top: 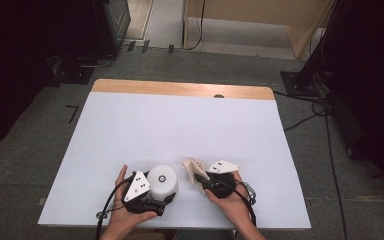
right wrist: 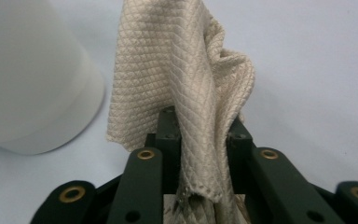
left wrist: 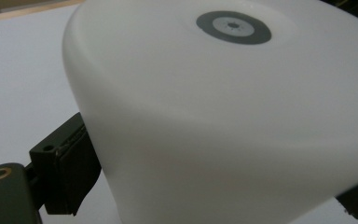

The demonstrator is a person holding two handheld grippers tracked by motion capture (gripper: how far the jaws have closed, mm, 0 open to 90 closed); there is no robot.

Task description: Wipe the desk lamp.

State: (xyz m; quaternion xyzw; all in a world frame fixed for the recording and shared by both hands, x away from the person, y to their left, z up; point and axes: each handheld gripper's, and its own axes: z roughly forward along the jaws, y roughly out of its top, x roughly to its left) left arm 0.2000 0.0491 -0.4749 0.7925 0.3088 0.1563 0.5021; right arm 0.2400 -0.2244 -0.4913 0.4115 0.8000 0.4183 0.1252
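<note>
Cloth (right wrist: 186, 79) is pinched upright between the narrow jaws of the right gripper (top: 203, 179), just beside the inverted white cup (top: 162, 181) clamped by the left gripper (top: 156, 199) at the table's (top: 180, 125) near edge, 1 short sideways reach apart.

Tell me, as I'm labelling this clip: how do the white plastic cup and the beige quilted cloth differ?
The white plastic cup is smooth and rigid; the beige quilted cloth is textured and limp. The cup stands upside down on the table, in the left gripper; the cloth hangs crumpled from the right gripper. Both are pale and gripped.
</note>
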